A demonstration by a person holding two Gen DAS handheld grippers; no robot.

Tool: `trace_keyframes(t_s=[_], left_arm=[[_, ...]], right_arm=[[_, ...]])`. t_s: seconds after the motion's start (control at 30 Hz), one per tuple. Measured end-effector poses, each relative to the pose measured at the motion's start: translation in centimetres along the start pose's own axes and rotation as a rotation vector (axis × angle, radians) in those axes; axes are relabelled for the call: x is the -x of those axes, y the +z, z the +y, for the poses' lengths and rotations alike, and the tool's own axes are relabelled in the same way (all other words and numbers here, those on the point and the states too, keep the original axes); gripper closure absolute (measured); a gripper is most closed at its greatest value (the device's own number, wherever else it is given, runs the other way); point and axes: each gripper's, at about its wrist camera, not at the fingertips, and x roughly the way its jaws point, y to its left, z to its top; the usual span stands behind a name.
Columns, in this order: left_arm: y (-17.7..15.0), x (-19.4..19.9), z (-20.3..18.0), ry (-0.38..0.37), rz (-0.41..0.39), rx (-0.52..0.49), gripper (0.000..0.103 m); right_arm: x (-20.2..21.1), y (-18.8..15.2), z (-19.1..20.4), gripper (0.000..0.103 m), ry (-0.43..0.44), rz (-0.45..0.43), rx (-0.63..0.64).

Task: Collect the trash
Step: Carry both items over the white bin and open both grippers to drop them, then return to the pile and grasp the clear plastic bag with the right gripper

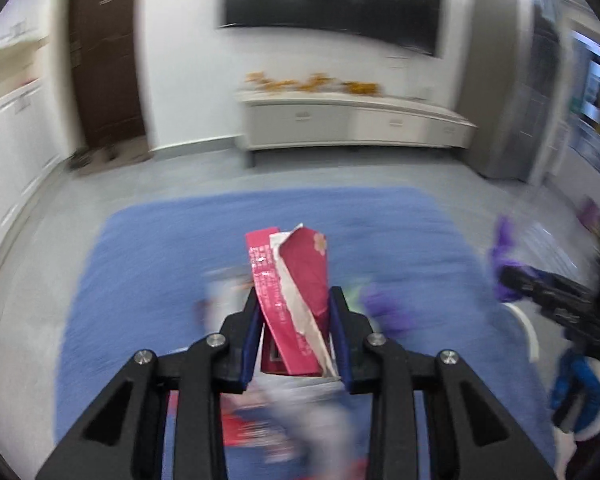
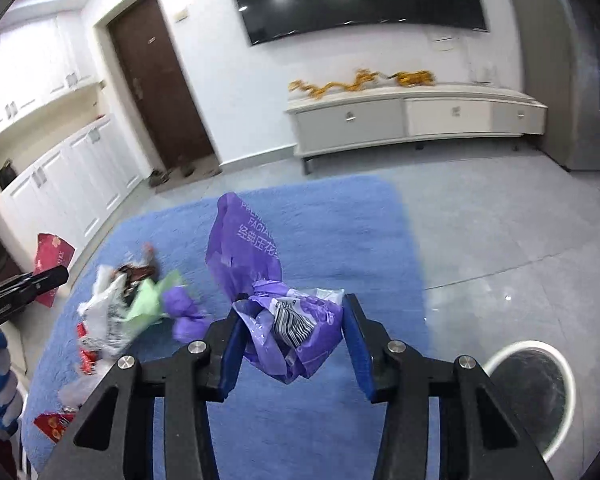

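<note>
My left gripper (image 1: 295, 294) is shut on a torn red and pink carton (image 1: 304, 264), lifted above the blue rug (image 1: 148, 280); the view is blurred. My right gripper (image 2: 294, 302) is shut on a crumpled purple plastic wrapper (image 2: 244, 248) with a barcode, also held off the rug. Loose trash (image 2: 120, 308) lies in a pile on the rug (image 2: 340, 220) to the left: white plastic, green paper, a purple scrap, red packets. The left gripper with the red carton (image 2: 52, 256) shows at the right wrist view's left edge.
A white round bin (image 2: 496, 360) with a dark liner stands on the grey floor at lower right. A low white TV cabinet (image 2: 412, 120) lines the far wall under a wall screen. A brown door (image 2: 160, 92) and white cupboards (image 2: 72, 184) are at left.
</note>
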Motion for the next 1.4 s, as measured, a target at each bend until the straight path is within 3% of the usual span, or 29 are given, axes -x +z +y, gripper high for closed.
trace_keyframes(t_s=[0.3, 0.5, 0.57, 0.67, 0.73, 0.77, 0.9, 1.07, 1.2, 1.3, 1.4], left_arm=[[3.3, -5.8, -21.2, -0.302, 0.095, -0.175, 0.072], [2.3, -11.5, -32.8, -0.437, 0.225, -0.225, 0.072], [2.1, -14.6, -35.6, -0.502, 0.313, -0.206, 0.071], [1.4, -17.8, -38.8, -0.534, 0.391, -0.212, 0.062], [1.4, -19.1, -40.1, -0.543, 0.414, -0.227, 0.057], [1.2, -19.5, -41.0, -0.551, 0.423, -0.235, 0.057], [0.9, -19.4, -42.1, -0.519, 0.383, -0.264, 0.057], [1.0, -15.6, -39.0, -0.486, 0.246, -0.203, 0.057], [1.9, -11.4, -34.8, -0.462, 0.116, -0.169, 0.057], [2.0, -7.9, -31.6, -0.433, 0.065, -0.193, 0.057], [1.9, -4.6, -27.7, -0.377, 0.02, -0.234, 0.056]], right_arm=[[6.4, -2.9, -16.1, 0.06, -0.226, -0.034, -0.194], [5.8, -7.2, -25.9, 0.057, -0.308, 0.051, -0.315], [4.9, -8.2, -27.4, 0.057, -0.32, 0.081, -0.331], [3.9, -9.7, -29.7, 0.047, -0.331, 0.129, -0.359], [3.5, -10.4, -30.7, 0.026, -0.351, 0.151, -0.367], [3.5, -10.7, -31.1, 0.024, -0.361, 0.159, -0.368], [3.7, -11.2, -31.0, 0.022, -0.406, 0.183, -0.352], [5.3, -10.3, -30.1, 0.013, -0.448, 0.15, -0.348], [8.3, -8.6, -27.5, 0.0, -0.464, 0.029, -0.316], [11.1, -7.0, -24.3, 0.0, -0.439, -0.1, -0.288], [13.8, -5.6, -20.4, 0.0, -0.361, -0.238, -0.26]])
